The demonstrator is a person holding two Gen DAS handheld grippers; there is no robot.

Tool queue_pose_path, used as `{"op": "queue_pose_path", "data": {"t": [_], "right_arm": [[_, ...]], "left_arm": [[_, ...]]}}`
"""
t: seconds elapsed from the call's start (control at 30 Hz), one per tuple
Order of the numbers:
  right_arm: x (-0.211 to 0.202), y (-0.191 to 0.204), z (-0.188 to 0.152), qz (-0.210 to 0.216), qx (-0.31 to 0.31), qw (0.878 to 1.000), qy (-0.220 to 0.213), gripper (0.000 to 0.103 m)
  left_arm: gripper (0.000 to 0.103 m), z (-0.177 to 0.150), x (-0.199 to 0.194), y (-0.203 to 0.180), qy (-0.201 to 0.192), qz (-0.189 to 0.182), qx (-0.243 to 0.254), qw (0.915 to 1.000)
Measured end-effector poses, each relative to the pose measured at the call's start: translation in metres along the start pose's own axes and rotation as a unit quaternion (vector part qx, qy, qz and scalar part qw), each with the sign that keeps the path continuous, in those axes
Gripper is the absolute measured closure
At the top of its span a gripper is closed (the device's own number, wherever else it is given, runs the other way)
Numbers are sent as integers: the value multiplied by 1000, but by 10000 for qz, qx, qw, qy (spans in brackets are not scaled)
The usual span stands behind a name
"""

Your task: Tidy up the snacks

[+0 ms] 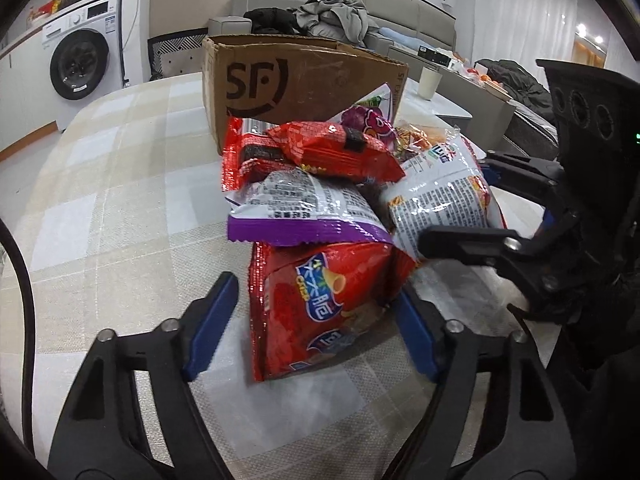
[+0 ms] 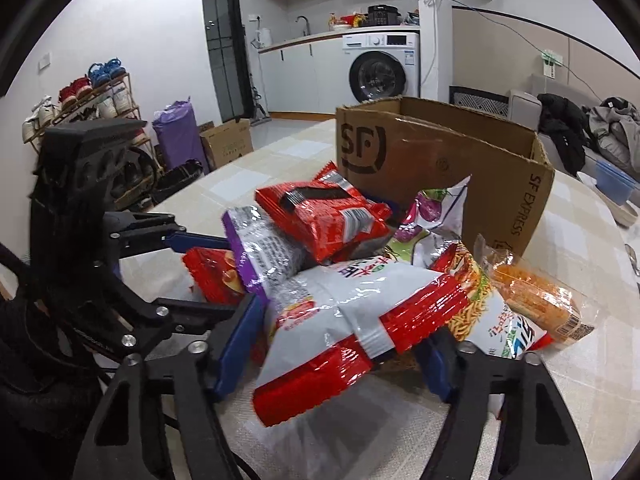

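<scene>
A pile of snack bags lies on the checked tablecloth in front of an open SF cardboard box [image 1: 296, 80] [image 2: 440, 160]. My left gripper [image 1: 316, 320] is open, its blue pads on either side of a red chip bag [image 1: 320, 300] at the pile's near end; it also shows in the right wrist view [image 2: 208, 276]. My right gripper [image 2: 340, 344] is open around a white-and-red bag [image 2: 360, 320], which also shows in the left wrist view [image 1: 440, 196]. A purple-edged bag [image 1: 300, 208] and a red pack [image 1: 332, 148] lie on top. An orange snack pack [image 2: 532, 300] lies at the right.
The table [image 1: 100, 200] stands in a living room. A sofa with clothes [image 1: 332, 16] is behind the box. A washing machine [image 2: 380, 68], a shoe rack [image 2: 88, 100] and a purple bag [image 2: 176, 132] stand off the table. A white cup [image 1: 430, 82] stands at the far right.
</scene>
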State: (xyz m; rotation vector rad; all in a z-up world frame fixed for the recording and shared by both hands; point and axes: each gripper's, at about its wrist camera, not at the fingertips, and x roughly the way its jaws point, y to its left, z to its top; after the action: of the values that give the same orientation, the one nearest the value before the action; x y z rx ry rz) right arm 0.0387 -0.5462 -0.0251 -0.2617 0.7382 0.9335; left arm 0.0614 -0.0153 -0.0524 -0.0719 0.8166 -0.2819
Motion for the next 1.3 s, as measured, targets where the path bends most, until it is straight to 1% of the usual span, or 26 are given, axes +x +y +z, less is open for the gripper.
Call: {"op": "queue_pose_path", "data": {"t": [0.03,0.07,0.13,0.3,0.73,1.07,1.3], "right_arm": [[1,-2,0,53,46,10000,23,41],[0,-3,-2,89,86,9999,2,41],[-3,-2,-2,89,52,9999,-54,47],[-10,2,-5,47,-51,9999,-156,50],[-34,3,-6,4,-77,9987,-512,57],[-53,2,-5,46,-34,9968,-793,58],[-68,-1,-5,20,6,9946,-1038,58]], "left_arm": [[41,0,1,-1,3,-56,31,10000],[44,0,2,-1,5,-98,57,9999],[46,0,3,-4,-10,-75,101,9999],[52,0,1,-2,-55,-102,83,9999],[58,-9,-17,-10,-149,-46,131,9998],[63,-17,-29,-14,-205,-175,215,9994],[64,-21,-45,-16,-346,-265,193,9989]]}}
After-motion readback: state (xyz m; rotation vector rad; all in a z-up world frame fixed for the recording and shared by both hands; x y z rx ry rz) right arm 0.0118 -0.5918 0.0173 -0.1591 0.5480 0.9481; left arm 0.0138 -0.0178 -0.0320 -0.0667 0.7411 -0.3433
